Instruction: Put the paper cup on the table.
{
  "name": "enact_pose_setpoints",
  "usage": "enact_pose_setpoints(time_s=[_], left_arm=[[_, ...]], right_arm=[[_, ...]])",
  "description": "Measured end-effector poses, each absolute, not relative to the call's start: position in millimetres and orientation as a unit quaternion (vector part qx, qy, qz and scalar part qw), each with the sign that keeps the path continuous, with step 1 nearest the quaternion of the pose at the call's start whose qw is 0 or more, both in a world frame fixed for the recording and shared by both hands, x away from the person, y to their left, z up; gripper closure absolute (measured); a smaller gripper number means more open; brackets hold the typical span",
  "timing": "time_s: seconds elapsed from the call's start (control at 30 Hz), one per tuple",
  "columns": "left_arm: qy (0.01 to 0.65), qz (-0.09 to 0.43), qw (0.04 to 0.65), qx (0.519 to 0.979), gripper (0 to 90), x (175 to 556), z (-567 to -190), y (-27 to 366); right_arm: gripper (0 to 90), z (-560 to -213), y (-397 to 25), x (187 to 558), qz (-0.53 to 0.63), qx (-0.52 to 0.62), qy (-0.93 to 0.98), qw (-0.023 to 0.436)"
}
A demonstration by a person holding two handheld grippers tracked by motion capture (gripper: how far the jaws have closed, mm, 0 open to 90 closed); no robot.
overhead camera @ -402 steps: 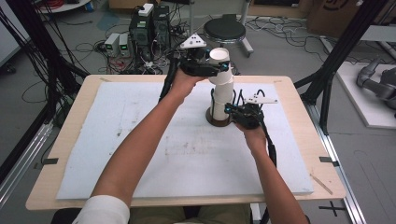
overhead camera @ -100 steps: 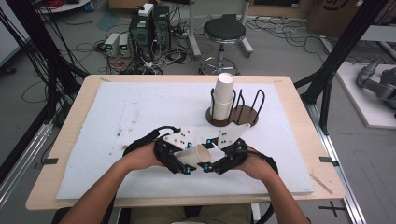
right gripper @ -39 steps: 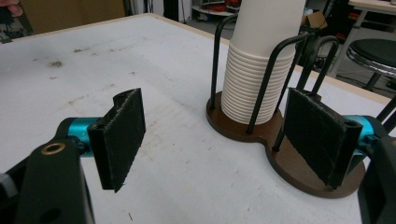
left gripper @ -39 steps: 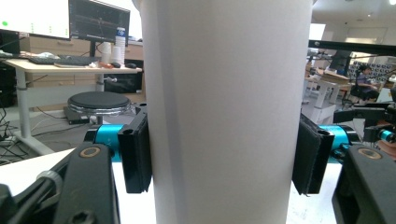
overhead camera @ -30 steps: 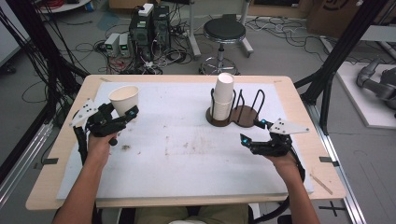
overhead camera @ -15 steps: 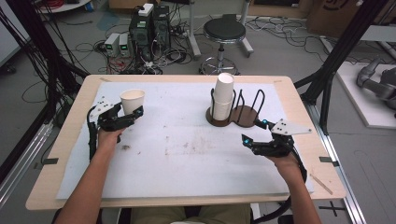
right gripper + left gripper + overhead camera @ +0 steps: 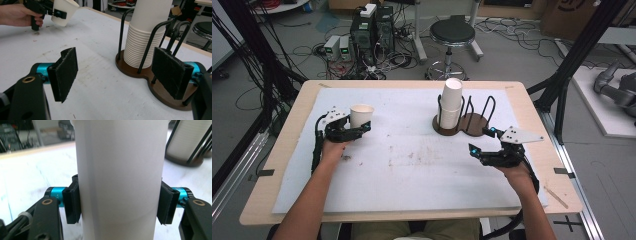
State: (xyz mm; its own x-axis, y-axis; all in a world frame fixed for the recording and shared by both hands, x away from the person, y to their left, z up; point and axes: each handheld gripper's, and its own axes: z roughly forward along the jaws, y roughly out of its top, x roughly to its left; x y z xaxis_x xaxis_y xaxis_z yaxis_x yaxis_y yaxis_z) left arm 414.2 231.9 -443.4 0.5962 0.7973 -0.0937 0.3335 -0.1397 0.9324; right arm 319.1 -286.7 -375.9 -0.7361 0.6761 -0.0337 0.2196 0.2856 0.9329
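My left gripper (image 7: 356,126) is shut on a white paper cup (image 7: 361,116) at the table's left side, held upright just above the white mat. In the left gripper view the cup (image 7: 120,180) stands between the two black pads (image 7: 71,203), which press its sides. A stack of white cups (image 7: 451,104) stands in a brown wire holder (image 7: 467,122) at the back right. My right gripper (image 7: 486,144) hangs open right of centre, just in front of the holder. In the right gripper view its pads (image 7: 65,72) stand wide apart, with the stack (image 7: 143,40) and the held cup (image 7: 63,11) beyond.
A white mat (image 7: 412,170) covers most of the wooden table (image 7: 532,100). The holder's second wire bay (image 7: 486,112) has no cups. Behind the table stand a black stool (image 7: 452,35), computer boxes and cables on the floor. A dark frame post (image 7: 572,70) rises at the right.
The left gripper has lowered the cup toward the mat and shifted slightly right and nearer over the last second. The right gripper has barely moved and stays open.
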Motion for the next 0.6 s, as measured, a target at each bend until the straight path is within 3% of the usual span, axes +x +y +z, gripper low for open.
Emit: enact_pose_setpoints(time_s=[0.6], left_arm=[[0.400, 0.232, 0.408, 0.787, 31.3, 396, -432, 222]], right_arm=[[21.9, -376, -288, 318, 0.525, 0.292, 0.771, 0.214]])
